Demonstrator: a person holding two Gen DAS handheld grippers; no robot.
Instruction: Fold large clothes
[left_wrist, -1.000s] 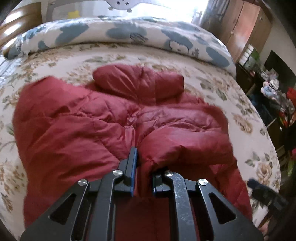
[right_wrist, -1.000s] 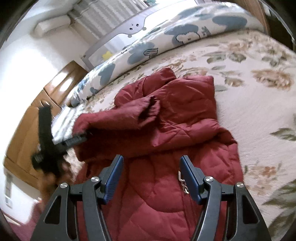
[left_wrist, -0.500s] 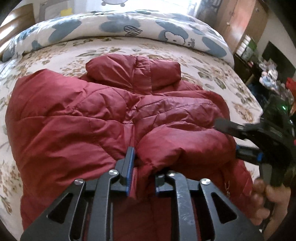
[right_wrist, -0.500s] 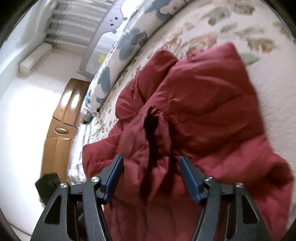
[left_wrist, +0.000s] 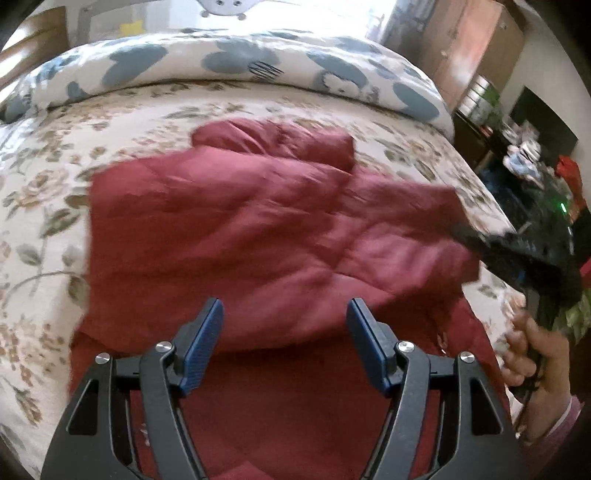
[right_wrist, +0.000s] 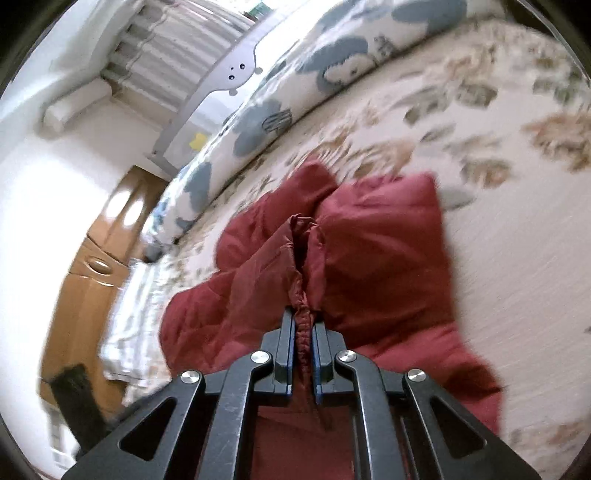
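Jacket in dark red quilted fabric is seen spread across the middle of the bed, filling the centre of the left wrist view, with its hood lying at the upper middle of the frame toward the rolled quilt. The quilt, white with blue shapes, is laid along the far edge of the bed, across the top of the frame. The bed itself is covered in a flowered cream sheet.

At the bottom of the left wrist view the left gripper is held just above the jacket; its jaws have just been opening and are set wide apart, with nothing pinched between the blue pads. The fabric below them is left lying flat.

In the right wrist view the right gripper is seen at the bottom centre, its jaws having just been closing, and they are now clamped narrowly on a bunched ridge of the jacket's sleeve. The sleeve is drawn up from the jacket toward the jaws. The same gripper appears, blurred, at the right edge of the left wrist view, gripped by a hand in a pink cuff. A wooden cabinet is visible at the left of the right wrist view.
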